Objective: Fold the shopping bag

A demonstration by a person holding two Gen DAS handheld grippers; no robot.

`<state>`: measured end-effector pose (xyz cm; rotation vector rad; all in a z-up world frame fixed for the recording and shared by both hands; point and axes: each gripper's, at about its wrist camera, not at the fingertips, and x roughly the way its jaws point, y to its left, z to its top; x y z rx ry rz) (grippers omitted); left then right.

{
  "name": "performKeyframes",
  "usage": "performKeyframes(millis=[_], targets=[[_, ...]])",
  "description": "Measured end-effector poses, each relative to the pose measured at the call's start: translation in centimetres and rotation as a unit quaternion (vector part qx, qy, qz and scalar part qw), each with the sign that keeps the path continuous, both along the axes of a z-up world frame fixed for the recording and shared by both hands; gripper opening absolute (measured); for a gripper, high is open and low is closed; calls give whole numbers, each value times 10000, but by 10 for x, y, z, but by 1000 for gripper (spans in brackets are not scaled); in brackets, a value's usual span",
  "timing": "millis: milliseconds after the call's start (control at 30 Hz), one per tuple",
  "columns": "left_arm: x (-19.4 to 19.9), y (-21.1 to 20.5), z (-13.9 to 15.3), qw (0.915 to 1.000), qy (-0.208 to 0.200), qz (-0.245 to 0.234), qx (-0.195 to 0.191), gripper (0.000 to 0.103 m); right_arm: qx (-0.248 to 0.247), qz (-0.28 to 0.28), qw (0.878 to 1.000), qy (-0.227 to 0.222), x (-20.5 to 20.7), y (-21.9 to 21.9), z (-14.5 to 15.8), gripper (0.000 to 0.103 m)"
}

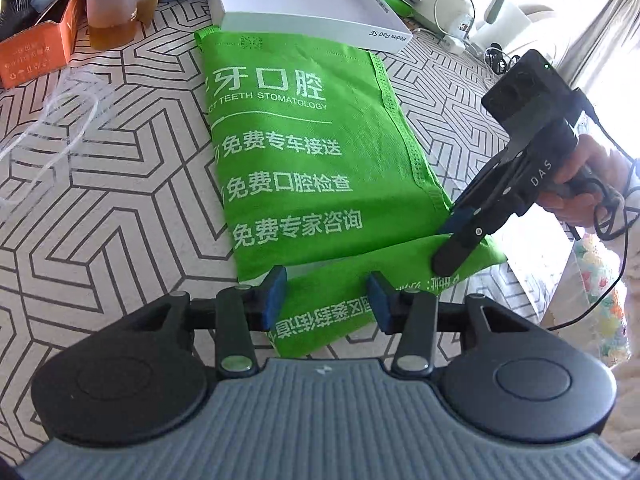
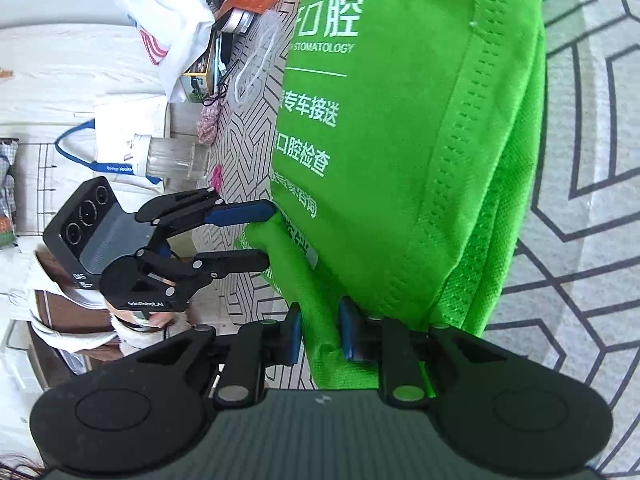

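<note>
A green non-woven shopping bag [image 1: 304,148] with white Chinese print lies flat on the patterned tablecloth; its near end is folded back over itself, print upside down. My left gripper [image 1: 326,300] is open, its blue pads either side of the folded flap's left part. It also shows in the right wrist view [image 2: 266,234], open beside the fold. My right gripper [image 2: 318,334] has its jaws closed on the flap's right corner; in the left wrist view [image 1: 456,248] it pinches that corner. The bag fills the right wrist view [image 2: 400,140].
A white Redmi Pad box [image 1: 304,4] touches the bag's far end. An orange carton [image 1: 36,48] and a bottle of yellow liquid [image 1: 112,4] stand at the far left. Clear tubing [image 1: 52,116] lies left of the bag. Chargers and cables [image 1: 472,36] lie at the far right.
</note>
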<state>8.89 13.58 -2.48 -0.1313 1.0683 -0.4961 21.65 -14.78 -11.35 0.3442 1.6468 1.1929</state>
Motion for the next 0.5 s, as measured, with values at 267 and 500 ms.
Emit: performKeyframes(millis=[267, 500], targets=[[-33, -51, 29, 9841, -1144, -364, 1307, 44, -115, 69, 9998, -129, -1, 3, 6, 18], [-27, -63, 8, 9807, -965, -244, 1681, 65, -52, 39, 9999, -146, -1, -1, 6, 18]])
